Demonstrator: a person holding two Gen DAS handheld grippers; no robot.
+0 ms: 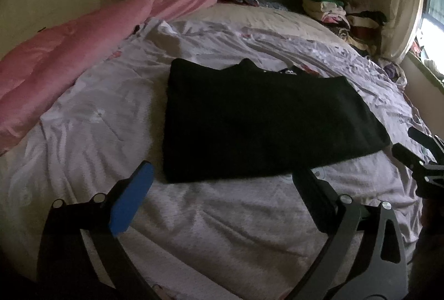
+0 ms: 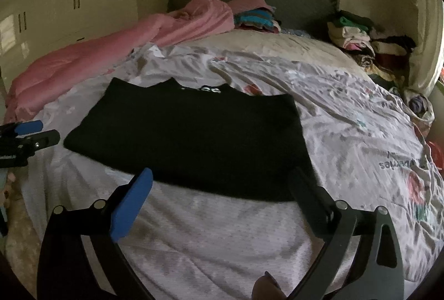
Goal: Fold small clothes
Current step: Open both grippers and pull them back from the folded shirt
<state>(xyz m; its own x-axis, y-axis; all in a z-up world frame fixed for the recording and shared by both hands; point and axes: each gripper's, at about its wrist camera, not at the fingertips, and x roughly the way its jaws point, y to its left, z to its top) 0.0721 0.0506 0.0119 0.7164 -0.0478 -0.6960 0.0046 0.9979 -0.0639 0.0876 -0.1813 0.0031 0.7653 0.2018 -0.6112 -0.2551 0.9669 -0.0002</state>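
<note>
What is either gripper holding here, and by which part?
Nothing. The left gripper and right gripper are both open, short of the black shirt on the bed.

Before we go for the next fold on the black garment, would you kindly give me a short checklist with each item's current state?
1. Left gripper open, nothing held: ok.
2. Right gripper open, nothing held: ok.
3. Black fabric garment lying flat on the grey patterned bedsheet: ok.
4. Near hem in front of both grippers, not yet gripped: ok.
5. Sleeves tucked in: cannot tell.
6. Pink quilt and stacked folded clothes apart from the garment: ok.
</note>
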